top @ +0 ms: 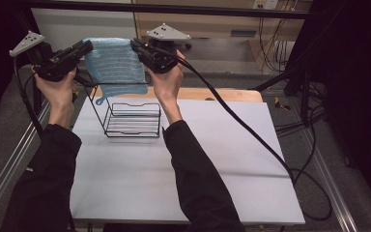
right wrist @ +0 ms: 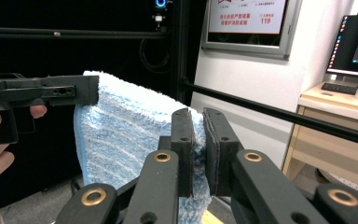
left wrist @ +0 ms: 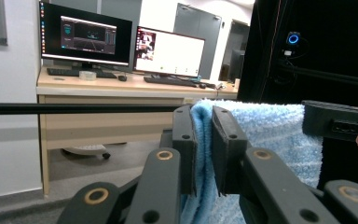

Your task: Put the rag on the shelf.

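High view: your left gripper [top: 84, 47] and right gripper [top: 136, 45] each clamp a top corner of the blue towel [top: 117, 67], hanging stretched above the wire rack [top: 131, 120] near the table's [top: 222, 159] far-left corner

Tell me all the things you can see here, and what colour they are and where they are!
towel: one, light blue, held up in the air between the two grippers, hanging above the rack
wire rack: one, black, on the white table top, at the far left part
table: one, white top with a wooden edge at the back
monitors: two, dark frames, on a wooden desk in the room behind, seen in the left gripper view
left gripper: one, black with a grey plate on top, shut on the towel's left top corner
right gripper: one, black with a grey plate, shut on the towel's right top corner
hands: two, in black sleeves, each holding a gripper
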Motion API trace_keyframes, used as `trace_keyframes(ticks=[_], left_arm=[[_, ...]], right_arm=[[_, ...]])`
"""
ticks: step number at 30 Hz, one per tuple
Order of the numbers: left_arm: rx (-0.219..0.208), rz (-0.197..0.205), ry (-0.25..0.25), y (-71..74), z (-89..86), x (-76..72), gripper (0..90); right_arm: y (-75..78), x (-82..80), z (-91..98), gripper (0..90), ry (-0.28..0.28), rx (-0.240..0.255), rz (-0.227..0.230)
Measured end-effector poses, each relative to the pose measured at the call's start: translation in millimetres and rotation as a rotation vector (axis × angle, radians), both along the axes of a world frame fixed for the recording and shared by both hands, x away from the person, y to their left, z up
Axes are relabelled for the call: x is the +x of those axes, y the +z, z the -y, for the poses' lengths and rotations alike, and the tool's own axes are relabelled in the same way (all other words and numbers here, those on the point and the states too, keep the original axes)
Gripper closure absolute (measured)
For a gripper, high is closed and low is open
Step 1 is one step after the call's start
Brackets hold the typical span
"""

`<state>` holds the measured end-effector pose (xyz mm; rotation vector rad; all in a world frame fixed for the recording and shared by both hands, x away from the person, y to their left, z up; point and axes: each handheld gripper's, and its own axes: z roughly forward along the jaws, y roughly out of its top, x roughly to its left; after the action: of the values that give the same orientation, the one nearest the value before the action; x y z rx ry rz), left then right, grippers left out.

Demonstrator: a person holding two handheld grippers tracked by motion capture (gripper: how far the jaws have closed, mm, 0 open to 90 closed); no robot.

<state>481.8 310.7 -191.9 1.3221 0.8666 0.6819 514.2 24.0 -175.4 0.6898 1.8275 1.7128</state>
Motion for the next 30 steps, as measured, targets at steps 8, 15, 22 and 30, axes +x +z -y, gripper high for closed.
trace_keyframes(ticks=[8,15,22,30], left_arm=[[0.018,-0.029,-0.01,-10.9,-1.7,-8.6,80.4],[0.071,-0.042,-0.023,-15.1,0.6,-16.5,80.3],[0.08,-0.049,-0.037,-21.8,-1.7,-21.7,80.1],[0.093,-0.064,-0.049,-29.5,-2.9,-25.6,80.0]], right_arm=[[-4.5,-9.0,-3.1,83.6,-0.008,-0.053,-0.02],[-15.0,-12.7,3.0,83.6,0.013,-0.039,-0.067],[-21.4,-18.9,5.3,83.4,0.036,-0.047,-0.072],[-30.9,-21.4,6.2,83.3,0.05,-0.055,-0.087]])
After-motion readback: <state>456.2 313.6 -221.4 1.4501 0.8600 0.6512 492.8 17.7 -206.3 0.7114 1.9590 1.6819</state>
